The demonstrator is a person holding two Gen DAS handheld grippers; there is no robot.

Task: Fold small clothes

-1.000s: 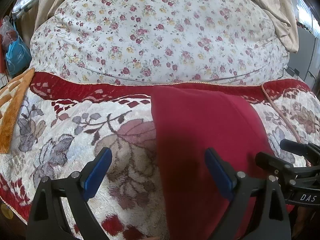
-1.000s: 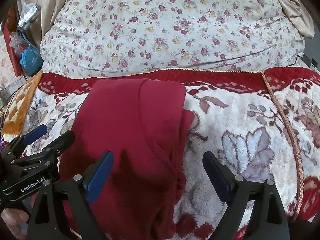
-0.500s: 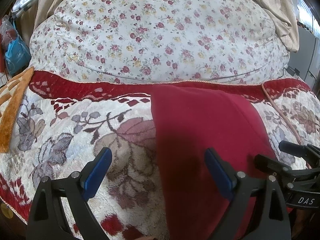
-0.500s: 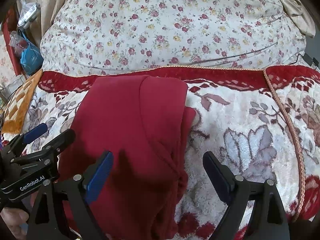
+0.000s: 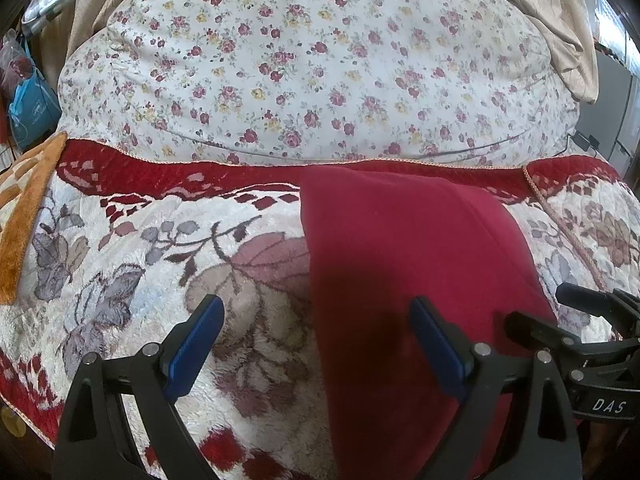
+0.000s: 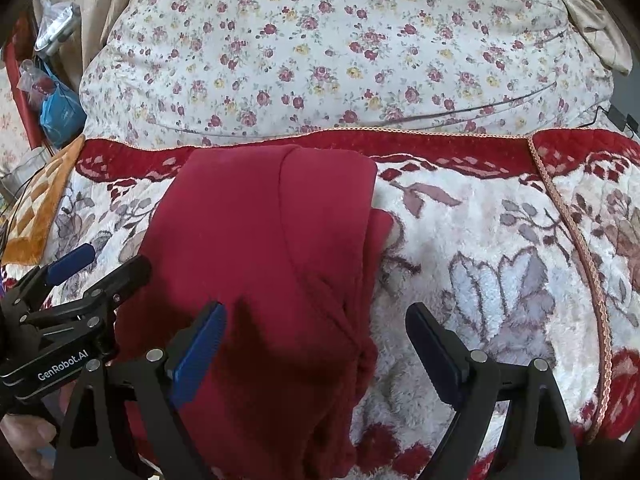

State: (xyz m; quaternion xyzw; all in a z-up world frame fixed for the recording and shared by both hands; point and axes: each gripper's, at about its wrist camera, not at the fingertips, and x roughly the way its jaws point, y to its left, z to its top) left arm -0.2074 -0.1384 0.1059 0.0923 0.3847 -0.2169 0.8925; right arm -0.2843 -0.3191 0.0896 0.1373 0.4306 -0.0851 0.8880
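Garment: dark red soft-fabric piece of clothing (image 5: pixel 404 280), folded into a long strip, lies flat on the plush cream blanket with red border and grey-mauve floral print (image 5: pixel 160 272); its far end reaches the blanket's red border
Garment detail: in the right wrist view the dark red clothing (image 6: pixel 256 248) shows one layer lapped over another, with a curved seam down the middle and a small flap sticking out on its right edge
Left gripper: black two-finger tool with blue pads (image 5: pixel 316 344), fingers spread wide and holding nothing; it hovers over the garment's left edge, left pad above the blanket, right pad above the red cloth
Right gripper: matching black tool with blue pads (image 6: pixel 316 344), fingers also spread wide and empty; it straddles the garment's right edge, left pad over the cloth, right pad over the blanket
Grippers together: side by side near the garment's near end, each visible at the edge of the other's view
Behind: large white quilt with small rose print (image 5: pixel 312 64) bulges up just beyond the blanket's border
Left side: orange and cream patterned cloth (image 5: pixel 24 216) lies at the blanket's left edge, a blue plastic bag (image 5: pixel 32 108) beyond it
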